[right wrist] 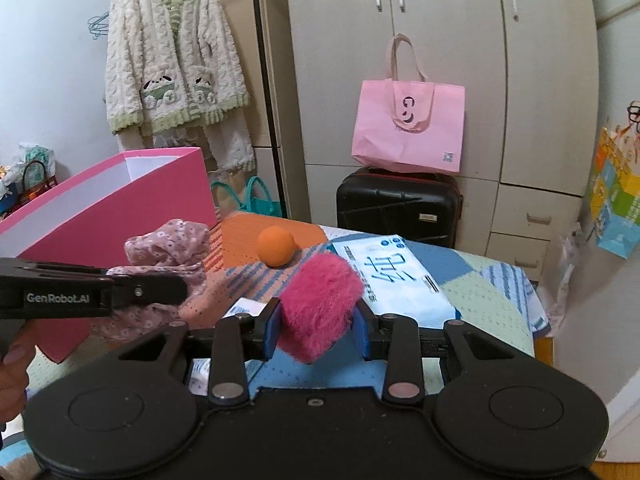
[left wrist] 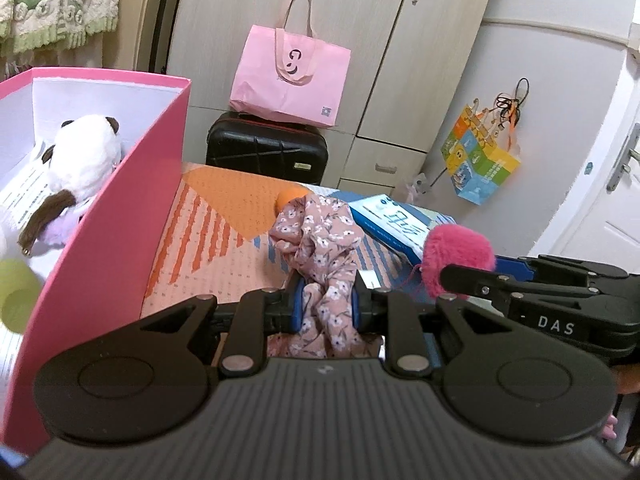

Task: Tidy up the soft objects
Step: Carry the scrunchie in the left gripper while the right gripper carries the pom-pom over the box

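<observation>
L wrist view: left gripper (left wrist: pixel 329 312) clamped on floral pink cloth (left wrist: pixel 320 240), which bunches up ahead of the pads over the patterned bedspread (left wrist: pixel 208 240). Pink box (left wrist: pixel 120 216) at left w/ panda plush (left wrist: pixel 86 156) inside. Right gripper (left wrist: pixel 460 276) at right edge, gripping fuzzy magenta pompom (left wrist: pixel 456 252).

R wrist view: right gripper (right wrist: pixel 318 328) pinched on pompom (right wrist: pixel 320 304), off the bed. Orange ball (right wrist: pixel 276 246) lies beyond, beside tissue pack (right wrist: pixel 396 276). Left gripper (right wrist: pixel 176 290) holds cloth (right wrist: pixel 168 248) in front of box (right wrist: pixel 120 208).
</observation>
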`<state>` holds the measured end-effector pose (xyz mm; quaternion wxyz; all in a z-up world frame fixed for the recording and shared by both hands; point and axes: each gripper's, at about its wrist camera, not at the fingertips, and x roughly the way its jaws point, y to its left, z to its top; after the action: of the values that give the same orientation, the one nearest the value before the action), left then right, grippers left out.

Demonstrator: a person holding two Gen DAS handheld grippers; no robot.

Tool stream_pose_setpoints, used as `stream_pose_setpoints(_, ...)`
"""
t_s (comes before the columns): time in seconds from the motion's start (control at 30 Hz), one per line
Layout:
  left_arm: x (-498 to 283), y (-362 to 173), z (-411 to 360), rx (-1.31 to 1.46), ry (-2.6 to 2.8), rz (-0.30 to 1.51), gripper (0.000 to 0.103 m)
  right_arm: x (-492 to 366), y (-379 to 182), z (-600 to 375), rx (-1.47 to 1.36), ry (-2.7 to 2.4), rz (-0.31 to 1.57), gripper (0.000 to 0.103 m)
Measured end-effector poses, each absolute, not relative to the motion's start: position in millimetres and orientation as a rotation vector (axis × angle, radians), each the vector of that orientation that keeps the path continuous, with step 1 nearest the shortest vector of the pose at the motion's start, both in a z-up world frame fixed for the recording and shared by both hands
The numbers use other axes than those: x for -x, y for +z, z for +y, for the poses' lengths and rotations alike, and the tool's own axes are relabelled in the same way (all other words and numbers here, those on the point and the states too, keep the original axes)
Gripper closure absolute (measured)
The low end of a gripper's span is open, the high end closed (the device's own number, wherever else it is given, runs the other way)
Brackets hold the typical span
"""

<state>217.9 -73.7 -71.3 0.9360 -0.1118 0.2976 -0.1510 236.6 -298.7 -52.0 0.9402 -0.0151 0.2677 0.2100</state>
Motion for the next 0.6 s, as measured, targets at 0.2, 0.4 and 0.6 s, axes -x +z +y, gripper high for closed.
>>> stream_pose_setpoints(0.2, -199, -69, -71, 0.221, -0.333, 0.621, 0.082, -216, -53, -301, 0.03, 0.414, 0.556, 0.062)
stream_pose_setpoints(0.4, -181, -72, -67, 0.222, -0.351, 0.648, 0.082, -192, -56, -298, 0.028, 0.427, 0.584, 0.062)
stream_pose_setpoints(0.6, -163, -75, -67, 0.225, -0.402, 0.688, 0.082, -163, -69, -293, -0.003, 0.453, 0.641, 0.062)
